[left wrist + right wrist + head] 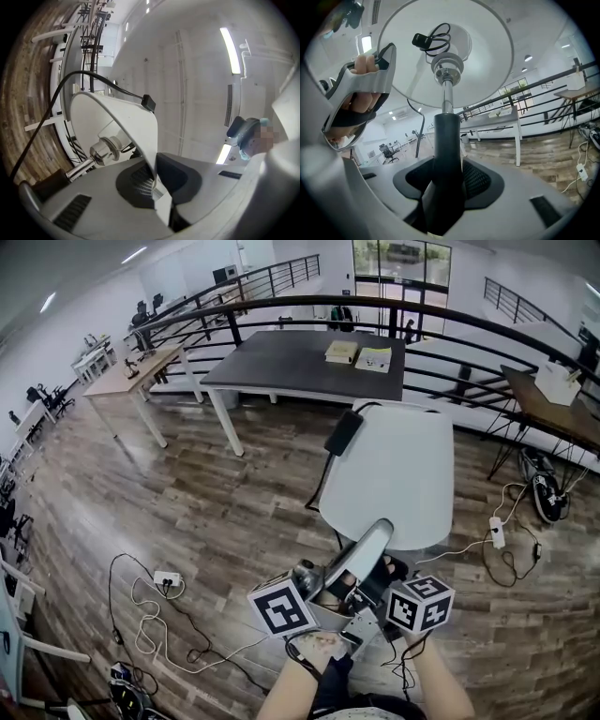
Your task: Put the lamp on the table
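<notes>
So the lamp is off the ground in my two grips, tipped forward over the wooden floor and not yet on anything. My right gripper has its jaws closed on the dark stem, which takes the weight low down. My left gripper has its jaws pinched on the thin rim of the white shade, which I judge keeps the top-heavy end from swinging. Two holds on one awkward thing seems the reason for this pose.

The shade is the only hollow thing here, and the right gripper view looks straight up into it. Inside are a chrome socket on the end of the stem and a loose coil of black cord tucked beside it (I cannot make out a bulb). In the head view a black block on that cord lies at the shade's far edge, probably laid there so nothing drags.

Ahead, well apart from the lamp, stands a dark counter with two flat stacks that look like books near its far right corner. The near side of it looks bare, which I take as the likely landing place. Loose white cables trail on the floor to my left.
</notes>
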Demonstrator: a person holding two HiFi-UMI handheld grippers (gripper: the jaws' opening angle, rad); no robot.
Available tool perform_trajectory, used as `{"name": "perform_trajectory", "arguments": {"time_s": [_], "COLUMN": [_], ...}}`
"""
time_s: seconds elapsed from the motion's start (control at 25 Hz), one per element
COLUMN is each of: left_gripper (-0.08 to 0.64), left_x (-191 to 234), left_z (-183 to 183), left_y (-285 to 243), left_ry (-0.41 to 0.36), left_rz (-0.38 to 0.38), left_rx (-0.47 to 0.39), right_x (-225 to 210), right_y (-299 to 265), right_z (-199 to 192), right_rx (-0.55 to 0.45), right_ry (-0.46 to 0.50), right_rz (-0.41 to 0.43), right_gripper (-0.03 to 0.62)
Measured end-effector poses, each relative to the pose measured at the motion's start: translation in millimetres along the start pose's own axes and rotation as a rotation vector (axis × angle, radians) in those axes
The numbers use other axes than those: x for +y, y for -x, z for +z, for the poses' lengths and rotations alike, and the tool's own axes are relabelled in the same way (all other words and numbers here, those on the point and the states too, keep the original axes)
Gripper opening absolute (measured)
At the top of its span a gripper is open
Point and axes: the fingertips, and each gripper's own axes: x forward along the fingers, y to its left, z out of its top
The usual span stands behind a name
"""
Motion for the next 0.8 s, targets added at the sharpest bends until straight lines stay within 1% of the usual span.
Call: {"name": "perform_trajectory", "arguments": {"time_s": [0.2,0.4,0.64,0.8], "left_gripper": [0.014,0.014,0.014,0.014], "left_x": [28.1,48.0,61.1,73.1], "left_z": [36.4,64.4,78.5,82.5], "left_y": [-8.2,-11.8,-17.0,-16.9], "left_ry": [-0.001,-0.008,-0.002,0.005], "left_rz": [0.008,0.004,-0.004,0.012], "left_rx": [-0.004,-0.004,-0.004,-0.013], "right_x": [-9.0,-13.6,-21.4,-27.1], "right_y": [-41.6,-74.5,-91.4,-97.7], "right_z": [20.6,29.2,36.4,38.1], "right_rx": [-0.007,-0.001,-0.003,0.003], "right_ry": [-0.004,-0.001,-0.002,-0.002], "right_rz": [0.005,0.011,0.002,0.0], "right_gripper": [0.207,0.207,0.207,0.207]}}
